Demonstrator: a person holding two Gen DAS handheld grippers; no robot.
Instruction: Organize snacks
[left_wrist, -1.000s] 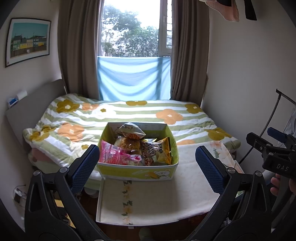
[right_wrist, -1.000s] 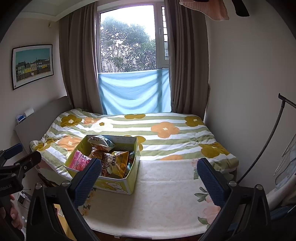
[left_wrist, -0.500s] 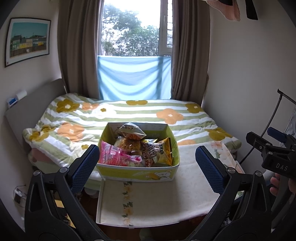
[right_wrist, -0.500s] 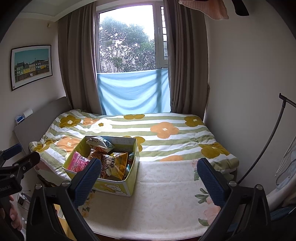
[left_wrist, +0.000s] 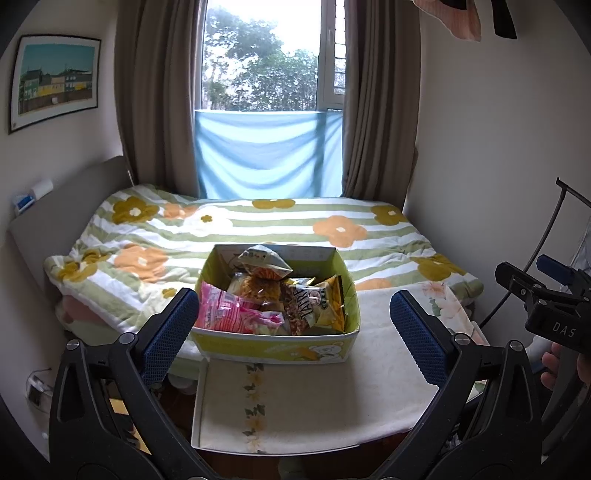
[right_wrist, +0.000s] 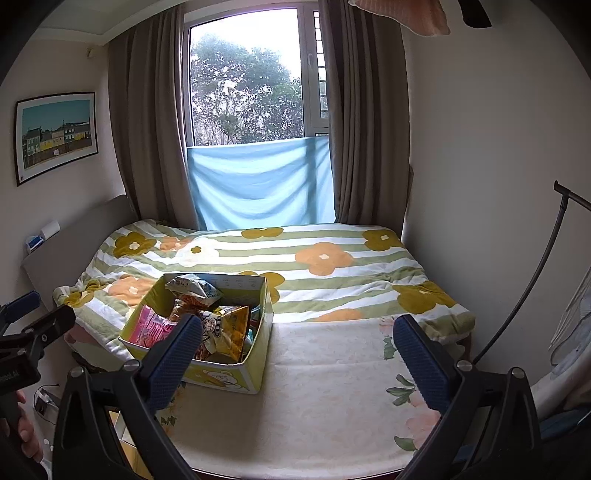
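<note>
Both the left gripper (left_wrist: 294, 336) and the right gripper (right_wrist: 297, 360) are black, open-framed plastic with silver pivot screws; their fingers (left_wrist: 171, 334) carry dark blue, cross-hatched pads; the right gripper's body shows white letters "DAS" in the left view; bare fingertips grip each handle.

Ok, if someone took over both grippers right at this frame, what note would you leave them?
Left gripper: jaws wide open, empty, held back from the box.
Right gripper: jaws wide open, empty, also held back.
Snack box: sits on the cream cloth at the bed's near end, packed with bags, a pink bag on its left side, a yellow bag on its right.
Done: nothing visibly taken out; no snacks lie outside the box.
Left: all the sorting, probably starting with the topmost bag.
</note>
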